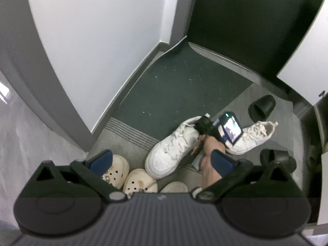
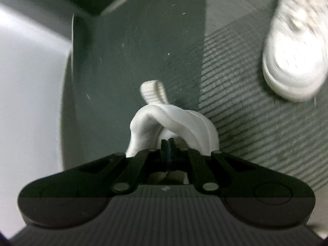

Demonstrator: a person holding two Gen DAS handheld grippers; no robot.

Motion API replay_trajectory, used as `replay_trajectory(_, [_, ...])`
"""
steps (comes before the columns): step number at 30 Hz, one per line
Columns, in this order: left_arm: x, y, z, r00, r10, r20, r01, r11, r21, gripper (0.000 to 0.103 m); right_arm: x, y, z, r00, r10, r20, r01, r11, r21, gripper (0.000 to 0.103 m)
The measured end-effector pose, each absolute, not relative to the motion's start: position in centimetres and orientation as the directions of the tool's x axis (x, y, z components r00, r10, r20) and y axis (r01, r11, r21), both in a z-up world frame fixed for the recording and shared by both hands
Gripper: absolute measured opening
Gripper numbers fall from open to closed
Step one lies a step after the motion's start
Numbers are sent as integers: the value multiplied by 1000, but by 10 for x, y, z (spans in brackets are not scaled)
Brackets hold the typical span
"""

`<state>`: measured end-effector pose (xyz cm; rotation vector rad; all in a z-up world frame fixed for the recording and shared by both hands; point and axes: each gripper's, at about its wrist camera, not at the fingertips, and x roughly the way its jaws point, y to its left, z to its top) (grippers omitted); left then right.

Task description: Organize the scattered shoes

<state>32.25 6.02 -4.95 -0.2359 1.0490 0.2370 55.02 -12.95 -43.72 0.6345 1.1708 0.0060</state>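
The right gripper (image 2: 168, 143) is clamped tight on a white sneaker's (image 1: 172, 145) heel collar; the left gripper (image 1: 162, 160) is held wide open, empty, above cream clogs (image 1: 127, 176).

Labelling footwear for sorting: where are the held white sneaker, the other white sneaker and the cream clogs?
held white sneaker (image 1: 170, 153), left wrist view, toe box
other white sneaker (image 1: 252, 137), left wrist view, laces
cream clogs (image 1: 139, 182), left wrist view, right clog's toe
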Motion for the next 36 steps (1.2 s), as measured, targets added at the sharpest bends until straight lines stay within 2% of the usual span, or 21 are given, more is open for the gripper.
replay_trajectory(2, [324,59,-51,477,94,-874,-303,951,-62,103,555,-122,-435,392,314,-864,268,860,434,1])
replay_trajectory(3, [324,60,-53,471,98,-877,-306,950,-58,103,554,-123,-434,396,322,-860,276,852,445,6])
replay_trajectory(9, [317,71,-50,477,99,-873,-307,950,-60,103,536,-150,-429,462,413,-785,349,729,588,8])
replay_trajectory(14, [310,85,-44,482,80,-873,-327,940,-94,103,527,-169,-421,473,520,-711,253,693,675,9])
replay_trajectory(15, [308,87,-43,481,74,-873,-328,939,-101,103,526,-172,-417,481,529,-699,230,694,683,12])
replay_trajectory(17, [306,90,-42,479,61,-876,-324,939,-112,103,524,-181,-402,510,543,-668,148,709,690,30])
replay_trajectory(19, [303,90,-40,485,53,-873,-309,944,-115,103,526,-185,-386,533,529,-660,66,751,656,68])
replay_trajectory(21, [302,87,-38,505,83,-859,-295,952,-81,103,534,-177,-372,529,502,-684,-29,816,577,82])
replay_trajectory(24, [307,80,-41,515,113,-850,-277,960,-40,103,545,-156,-362,500,432,-750,-150,897,416,80])
replay_trajectory(26, [312,76,-47,499,118,-858,-273,962,-26,103,558,-132,-366,453,318,-833,-219,945,242,79])
replay_trajectory(27, [315,74,-50,488,118,-865,-271,962,-22,103,563,-123,-370,433,282,-856,-230,953,198,71])
replay_trajectory(28, [317,72,-54,479,115,-870,-267,964,-20,103,567,-118,-374,416,269,-869,-235,955,183,63])
replay_trajectory(30, [320,68,-58,469,114,-876,-255,967,-11,103,575,-107,-382,385,237,-892,-240,959,151,56])
replay_trajectory(32, [323,64,-63,463,117,-878,-239,971,4,103,583,-101,-393,371,204,-906,-207,969,133,40])
replay_trajectory(33, [325,62,-66,460,122,-879,-233,972,12,103,586,-100,-397,368,202,-908,-188,972,140,26])
replay_trajectory(36, [331,62,-73,448,139,-883,-237,971,32,103,585,-108,-399,391,229,-892,-100,973,206,27])
